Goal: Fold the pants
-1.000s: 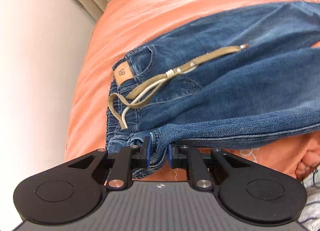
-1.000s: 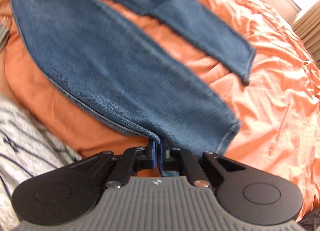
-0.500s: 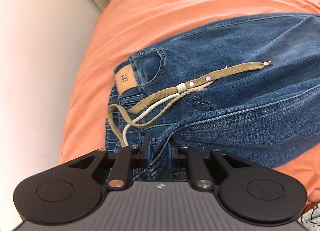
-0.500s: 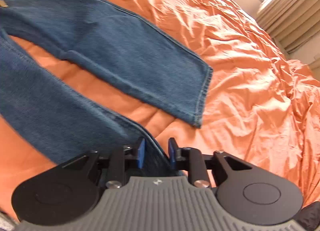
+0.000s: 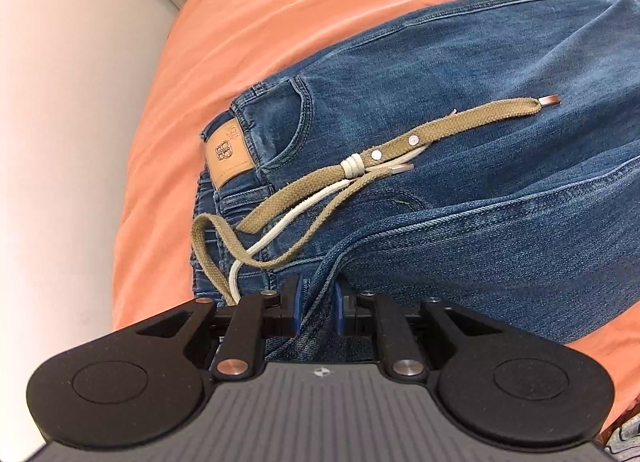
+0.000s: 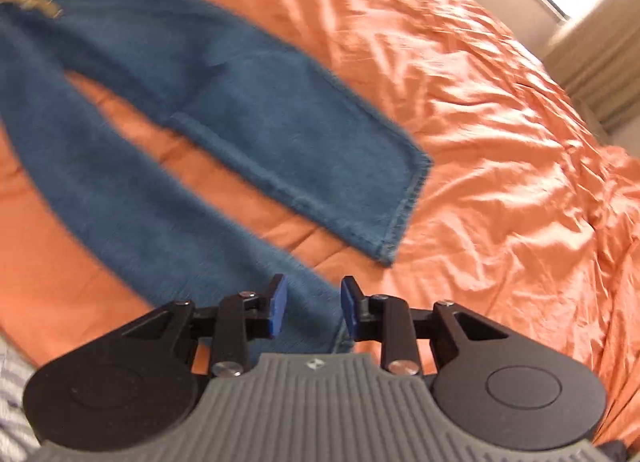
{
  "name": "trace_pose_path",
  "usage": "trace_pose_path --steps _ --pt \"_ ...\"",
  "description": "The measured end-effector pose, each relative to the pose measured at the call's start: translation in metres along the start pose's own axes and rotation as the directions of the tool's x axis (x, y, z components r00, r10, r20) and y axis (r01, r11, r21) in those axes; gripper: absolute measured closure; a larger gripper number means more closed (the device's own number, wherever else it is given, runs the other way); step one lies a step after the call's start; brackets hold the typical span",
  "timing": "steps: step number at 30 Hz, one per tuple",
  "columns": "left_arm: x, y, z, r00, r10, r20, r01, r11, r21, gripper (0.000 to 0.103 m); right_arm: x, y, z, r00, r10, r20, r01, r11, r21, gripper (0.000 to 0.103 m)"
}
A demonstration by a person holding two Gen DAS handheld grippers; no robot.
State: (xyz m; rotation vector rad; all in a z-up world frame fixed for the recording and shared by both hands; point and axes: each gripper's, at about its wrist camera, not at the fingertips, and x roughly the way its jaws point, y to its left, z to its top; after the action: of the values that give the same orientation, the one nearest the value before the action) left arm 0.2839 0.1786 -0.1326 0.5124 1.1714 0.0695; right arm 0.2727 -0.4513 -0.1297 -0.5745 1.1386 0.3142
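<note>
Blue denim pants (image 5: 460, 189) lie on an orange bedspread (image 5: 320, 9). In the left wrist view the waistband faces me, with a tan leather patch (image 5: 229, 153) and a tan and cream drawstring (image 5: 360, 165) on top. My left gripper (image 5: 316, 304) is shut on a fold of denim at the waistband's near edge. In the right wrist view both legs (image 6: 224, 117) lie spread in a V on the bedspread (image 6: 500, 141). My right gripper (image 6: 312, 310) is open over the near leg's hem end, with denim lying between its blue pads (image 6: 278, 308).
A pale wall or headboard (image 5: 68, 141) borders the bed on the left. Beige curtains (image 6: 600, 61) and a bright window are at the far right. Striped fabric (image 6: 12, 390) shows at the lower left of the right wrist view.
My right gripper has opened and let go of the leg hem, which now lies on the bed. My left gripper has stayed shut on the waistband and lowered it toward the bed.
</note>
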Motion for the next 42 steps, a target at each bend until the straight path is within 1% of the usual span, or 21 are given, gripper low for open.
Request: trace_pose_path --steps 2,5,8,11,12,16,17,20,21,22,23,24,26,27,28,30,34,37,42 --pt "0.003 -0.001 0.001 1.000 0.003 -0.007 -0.003 1.000 0.006 0.086 0.007 0.013 -0.004 1.000 0.002 -0.016 -0.003 0.997 -0.081 0.068" --pt "0.004 -0.003 0.001 1.000 0.010 -0.012 -0.009 1.000 0.013 0.086 0.028 0.021 -0.005 0.999 0.001 -0.046 -0.008 0.988 -0.155 0.066" --pt "0.005 -0.004 0.001 1.000 0.012 -0.019 -0.012 1.000 0.012 0.086 0.048 0.017 0.009 0.998 0.036 -0.060 -0.048 0.978 -0.203 0.064" --pt "0.005 -0.005 0.000 1.000 0.017 -0.024 -0.017 1.000 0.017 0.086 0.070 0.012 0.027 0.992 0.072 -0.102 -0.097 0.960 -0.263 0.063" --pt "0.006 -0.005 0.000 0.999 0.020 -0.026 -0.019 1.000 0.021 0.086 0.078 0.011 0.033 0.986 0.101 -0.130 -0.134 0.951 -0.279 0.063" --pt "0.008 -0.005 0.000 0.999 0.019 -0.036 -0.018 1.000 0.020 0.086 0.108 0.006 0.048 0.959 0.168 -0.229 -0.236 0.919 -0.316 0.061" --pt "0.009 -0.005 0.000 0.999 0.016 -0.038 -0.016 1.000 0.016 0.086 0.114 0.003 0.050 0.950 0.185 -0.250 -0.259 0.915 -0.308 0.059" --pt "0.012 -0.004 0.000 0.999 0.009 -0.048 -0.009 1.000 0.007 0.086 0.129 -0.006 0.054 0.925 0.243 -0.290 -0.321 0.910 -0.262 0.058" --pt "0.013 -0.004 0.000 0.999 0.009 -0.051 -0.009 1.000 0.008 0.086 0.131 -0.009 0.053 0.917 0.267 -0.298 -0.343 0.908 -0.241 0.059" --pt "0.014 -0.005 0.001 0.999 0.011 -0.053 -0.011 1.000 0.012 0.086 0.130 -0.010 0.053 0.911 0.283 -0.301 -0.358 0.905 -0.231 0.067" --pt "0.014 -0.006 0.001 0.998 0.013 -0.054 -0.012 1.000 0.016 0.086 0.127 -0.009 0.051 0.912 0.286 -0.295 -0.360 0.902 -0.238 0.079" --pt "0.014 -0.006 0.000 0.998 0.015 -0.053 -0.014 1.000 0.019 0.086 0.121 -0.008 0.049 0.919 0.273 -0.285 -0.348 0.900 -0.262 0.090" --pt "0.013 -0.005 0.000 0.999 0.012 -0.051 -0.011 1.000 0.013 0.086 0.106 -0.004 0.042 0.937 0.238 -0.255 -0.311 0.901 -0.303 0.096" --pt "0.013 -0.005 -0.001 0.999 0.010 -0.047 -0.010 1.000 0.007 0.086 0.096 -0.003 0.038 0.945 0.228 -0.234 -0.295 0.903 -0.311 0.100" --pt "0.012 -0.004 -0.002 0.999 0.008 -0.044 -0.008 1.000 0.002 0.085 0.087 -0.003 0.035 0.952 0.215 -0.216 -0.277 0.907 -0.317 0.102" --pt "0.010 -0.003 -0.005 0.999 0.005 -0.032 -0.006 1.000 -0.010 0.085 0.060 -0.004 0.027 0.968 0.191 -0.161 -0.233 0.920 -0.315 0.103" --pt "0.000 0.001 -0.015 1.000 0.002 0.004 -0.002 0.999 -0.038 0.085 0.008 0.006 0.011 0.990 0.123 -0.069 -0.138 0.942 -0.307 0.103" --pt "-0.014 0.007 -0.028 0.999 0.003 0.042 0.001 0.996 -0.084 0.086 -0.026 0.009 -0.001 0.996 0.090 -0.012 -0.090 0.957 -0.276 0.103" --pt "-0.047 0.027 -0.054 0.990 -0.020 0.138 0.049 0.977 -0.206 0.087 -0.071 0.014 -0.026 0.995 0.031 0.096 -0.009 0.975 -0.220 0.103"
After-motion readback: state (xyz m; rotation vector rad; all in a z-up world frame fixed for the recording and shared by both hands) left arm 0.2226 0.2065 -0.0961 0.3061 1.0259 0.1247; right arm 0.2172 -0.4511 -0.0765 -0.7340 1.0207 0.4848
